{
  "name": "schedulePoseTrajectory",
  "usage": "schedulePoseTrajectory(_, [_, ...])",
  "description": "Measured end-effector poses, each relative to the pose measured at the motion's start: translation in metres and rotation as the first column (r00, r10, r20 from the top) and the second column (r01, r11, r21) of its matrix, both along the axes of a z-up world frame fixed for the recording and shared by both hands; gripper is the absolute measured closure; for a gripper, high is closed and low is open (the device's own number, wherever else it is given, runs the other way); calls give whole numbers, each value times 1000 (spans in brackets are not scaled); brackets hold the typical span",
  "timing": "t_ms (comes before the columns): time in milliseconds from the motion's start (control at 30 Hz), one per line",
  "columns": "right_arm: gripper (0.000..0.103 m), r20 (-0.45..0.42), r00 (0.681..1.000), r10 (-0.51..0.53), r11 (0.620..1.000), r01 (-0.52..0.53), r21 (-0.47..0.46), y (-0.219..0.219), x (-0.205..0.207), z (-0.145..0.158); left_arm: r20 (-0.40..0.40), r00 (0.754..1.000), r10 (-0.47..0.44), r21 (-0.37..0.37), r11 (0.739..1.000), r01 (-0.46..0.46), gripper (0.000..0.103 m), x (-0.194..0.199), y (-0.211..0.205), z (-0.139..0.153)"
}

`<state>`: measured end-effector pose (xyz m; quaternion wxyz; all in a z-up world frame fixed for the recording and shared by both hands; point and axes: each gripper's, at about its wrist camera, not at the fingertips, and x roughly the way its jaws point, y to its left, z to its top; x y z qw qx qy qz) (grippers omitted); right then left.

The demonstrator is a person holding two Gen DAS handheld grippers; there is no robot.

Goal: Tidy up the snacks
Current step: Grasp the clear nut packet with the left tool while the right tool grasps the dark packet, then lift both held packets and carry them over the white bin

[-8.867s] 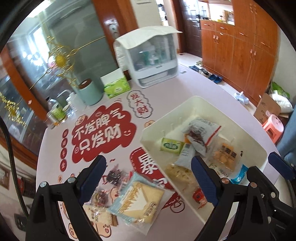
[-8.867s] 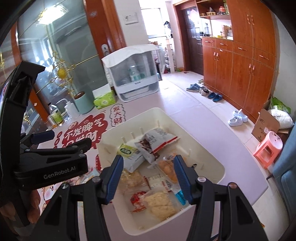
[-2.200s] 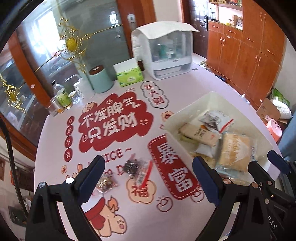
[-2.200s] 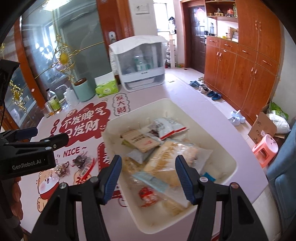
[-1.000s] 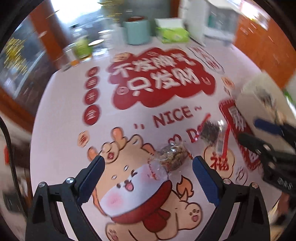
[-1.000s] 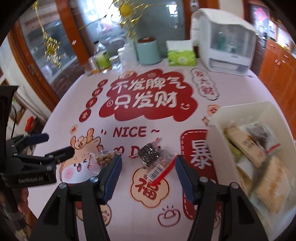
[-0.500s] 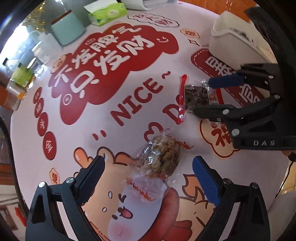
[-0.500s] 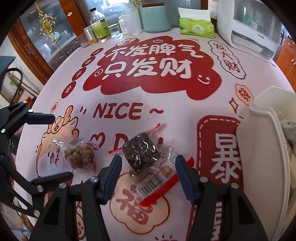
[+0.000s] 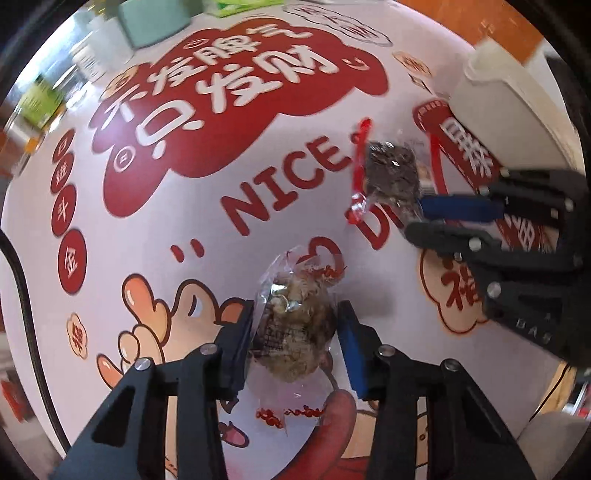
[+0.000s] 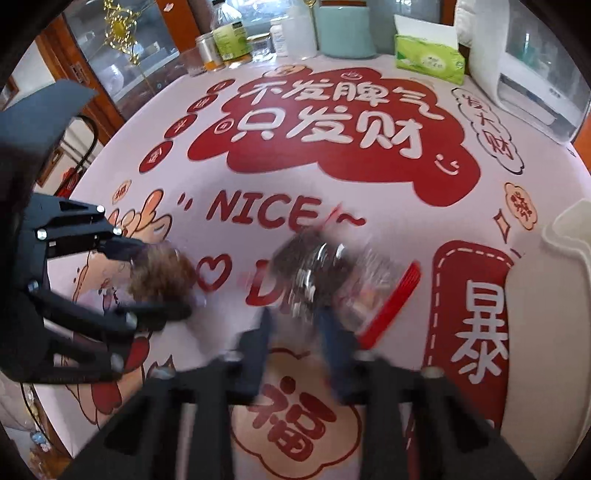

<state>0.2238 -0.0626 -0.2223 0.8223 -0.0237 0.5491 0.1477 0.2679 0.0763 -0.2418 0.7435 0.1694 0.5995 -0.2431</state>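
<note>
A clear bag of brown snack (image 9: 295, 321) lies on the printed table mat between the fingers of my left gripper (image 9: 295, 332), which has closed in on its two sides. It also shows in the right wrist view (image 10: 162, 275). A clear packet of dark snack with a red strip (image 9: 391, 173) lies further right; my right gripper (image 10: 295, 325) has narrowed around its near end (image 10: 314, 269), blurred by motion. The white snack bin (image 9: 517, 107) stands at the right edge, also in the right wrist view (image 10: 546, 317).
At the far side of the table stand a teal canister (image 10: 345, 33), a green tissue box (image 10: 428, 59), a white appliance (image 10: 535, 70) and several bottles and jars (image 10: 225, 40). The table edge runs along the left.
Both grippers have come down to the table and closed in from wide open: the left around the brown snack bag, the right around the dark snack packet.
</note>
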Motion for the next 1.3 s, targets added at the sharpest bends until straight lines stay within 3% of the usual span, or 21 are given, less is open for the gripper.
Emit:
schedulePoseTrajectory(133, [86, 5, 1000, -22, 1000, 22, 15, -1, -2, 0, 13, 998, 69, -18, 997, -68, 63, -1, 7, 0])
schedulePoseTrajectory(167, [91, -2, 999, -35, 999, 35, 38, -4, -2, -1, 10, 995, 95, -26, 995, -95, 63, -1, 9, 0])
schedulePoseTrajectory(200, [103, -16, 999, -43, 997, 44, 61, -6, -1, -2, 8, 994, 113, -31, 993, -113, 63, -3, 11, 0])
schedulePoseTrajectory(367, [103, -19, 997, -81, 989, 82, 125, -14, -7, 2, -15, 976, 217, -50, 975, -217, 63, -11, 25, 1])
schedulePoseTrajectory(600, [102, -25, 997, -71, 973, 74, 217, -23, -3, 19, -21, 963, 270, -64, 961, -271, 63, -19, 36, 3])
schedulePoseTrajectory(667, [94, -7, 998, -64, 978, 64, 197, -23, 3, 23, -23, 960, 279, -71, 957, -280, 63, -18, 35, 2])
schedulePoseTrajectory(733, [71, 17, 999, -49, 983, 45, 178, -22, 11, 27, -23, 958, 287, -77, 955, -288, 63, -17, 35, 2])
schedulePoseTrajectory(767, [54, 30, 999, -36, 986, 30, 166, -21, 15, 28, -22, 957, 290, -79, 954, -291, 63, -18, 36, 2])
schedulePoseTrajectory(800, [46, 39, 999, -26, 987, 20, 157, -21, 18, 28, -22, 956, 294, -82, 952, -295, 63, -18, 36, 3])
schedulePoseTrajectory(1033, [46, 28, 995, 97, 994, -98, 40, -2, 50, 12, -35, 947, 320, -113, 940, -322, 63, -17, 40, 3])
schedulePoseTrajectory(1300, [45, -20, 975, 223, 974, -224, -37, 13, 66, 0, -35, 941, 336, -133, 932, -338, 63, -18, 44, 4])
